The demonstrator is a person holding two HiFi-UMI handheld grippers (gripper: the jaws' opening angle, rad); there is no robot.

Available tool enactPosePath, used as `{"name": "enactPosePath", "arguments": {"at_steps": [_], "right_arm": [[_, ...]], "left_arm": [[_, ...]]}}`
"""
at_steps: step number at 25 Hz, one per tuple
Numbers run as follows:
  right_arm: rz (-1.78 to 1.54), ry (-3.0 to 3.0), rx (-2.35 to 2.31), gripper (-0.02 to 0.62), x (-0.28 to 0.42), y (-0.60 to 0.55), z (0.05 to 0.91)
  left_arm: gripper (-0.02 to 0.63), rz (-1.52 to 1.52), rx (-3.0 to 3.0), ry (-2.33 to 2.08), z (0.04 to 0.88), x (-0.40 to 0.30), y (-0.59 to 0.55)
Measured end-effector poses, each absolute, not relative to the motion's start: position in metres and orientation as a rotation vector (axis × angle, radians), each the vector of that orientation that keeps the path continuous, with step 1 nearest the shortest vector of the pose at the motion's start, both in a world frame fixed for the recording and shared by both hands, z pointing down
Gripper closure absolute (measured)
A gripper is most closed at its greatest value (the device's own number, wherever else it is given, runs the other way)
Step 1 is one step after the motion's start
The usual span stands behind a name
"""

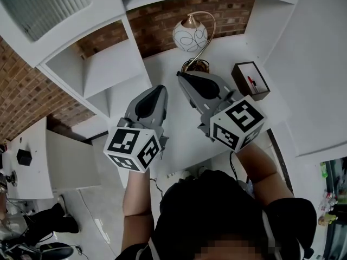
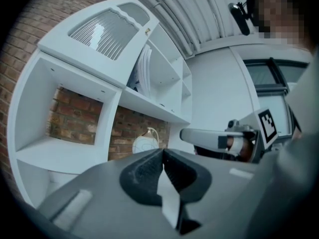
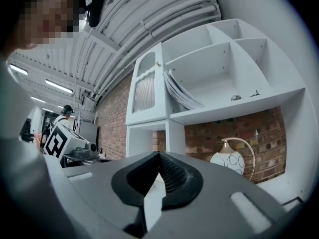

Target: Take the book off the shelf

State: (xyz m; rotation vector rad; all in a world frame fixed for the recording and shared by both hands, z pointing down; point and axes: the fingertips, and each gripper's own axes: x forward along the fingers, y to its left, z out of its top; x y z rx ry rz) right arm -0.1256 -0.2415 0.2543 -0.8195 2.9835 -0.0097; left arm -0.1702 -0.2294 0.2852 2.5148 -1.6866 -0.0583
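Observation:
Several thin white books (image 3: 182,91) lean together in an upper compartment of the white shelf unit (image 3: 234,111). They also show in the left gripper view, books (image 2: 144,76). Both grippers are held level in front of the shelf, below that compartment and apart from it. My left gripper (image 1: 160,87) is shut, its tips meeting with nothing between them (image 2: 162,151). My right gripper (image 1: 179,73) is shut and empty too (image 3: 159,154). It stands to the right of the left one and reaches a little further toward the shelf.
A white globe lamp (image 1: 190,36) on a brass arm stands on the lower shelf board just beyond the right gripper. A small dark open box (image 1: 250,80) sits to its right. Brick wall (image 1: 162,20) backs the compartments. A second person (image 3: 62,114) stands far off.

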Motion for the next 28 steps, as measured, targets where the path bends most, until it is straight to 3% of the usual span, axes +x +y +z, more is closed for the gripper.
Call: {"name": "enactPosePath", "arguments": {"at_steps": [11, 28], "right_arm": [[0.067, 2.937, -0.788, 0.594, -0.116, -0.281, 0.220], [0.219, 2.872, -0.649, 0.519, -0.145, -0.338, 0.141]], "left_arm": [[0.600, -0.075, 2.551, -1.735, 0.259, -0.158, -0.269], [0.600, -0.082, 2.584, -1.854, 0.189, -0.176, -0.326]]}}
